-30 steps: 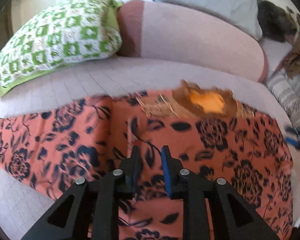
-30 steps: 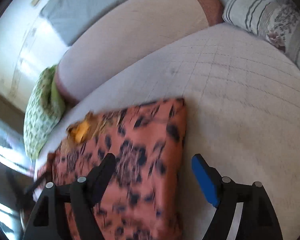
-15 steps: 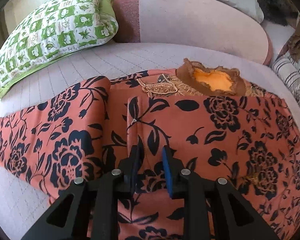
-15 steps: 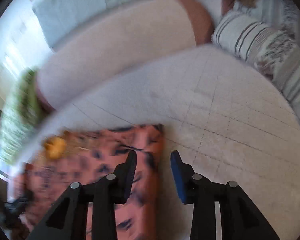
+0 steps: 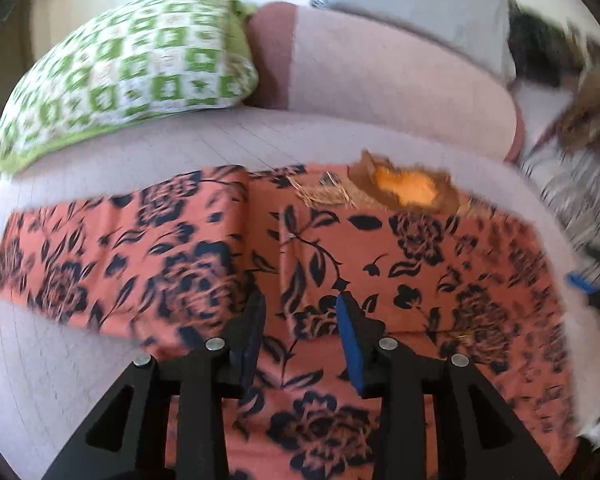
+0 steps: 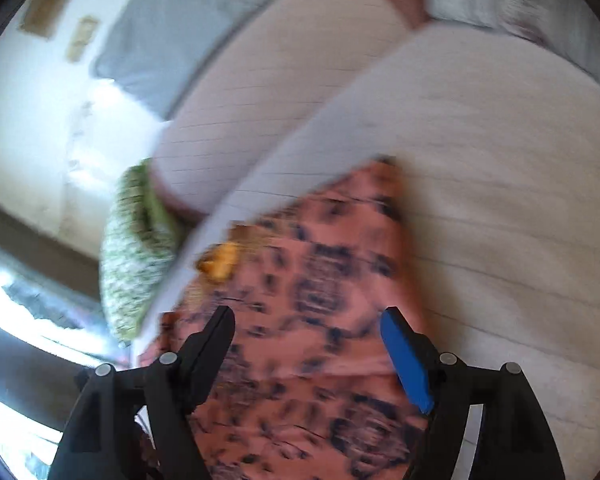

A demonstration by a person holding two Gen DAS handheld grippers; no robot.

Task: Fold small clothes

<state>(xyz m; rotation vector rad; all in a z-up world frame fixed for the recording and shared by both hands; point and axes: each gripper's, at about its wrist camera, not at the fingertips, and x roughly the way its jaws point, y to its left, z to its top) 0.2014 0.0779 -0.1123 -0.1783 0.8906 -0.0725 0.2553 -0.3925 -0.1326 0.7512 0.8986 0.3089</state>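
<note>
An orange garment with dark blue flowers [image 5: 380, 264] lies flat on the pale quilted sofa seat [image 5: 220, 140], its brown and yellow neckline [image 5: 408, 188] toward the backrest. A sleeve [image 5: 120, 252] stretches out to the left. My left gripper [image 5: 300, 332] is open and empty just above the garment's middle. My right gripper [image 6: 312, 344] is open wide and empty over the garment's right part [image 6: 320, 280], near its right edge. The right wrist view is blurred.
A green and white checked pillow [image 5: 132, 72] leans at the back left. The pink sofa backrest [image 5: 380, 88] runs behind the garment, with a grey cushion [image 5: 420, 12] above it. Striped cushions [image 5: 572, 188] lie at the right. Bare seat [image 6: 500, 160] lies to the garment's right.
My left gripper has opened from nearly shut and pulled back a little. My right gripper has closed partway, then opened wide again and swung back over the garment.
</note>
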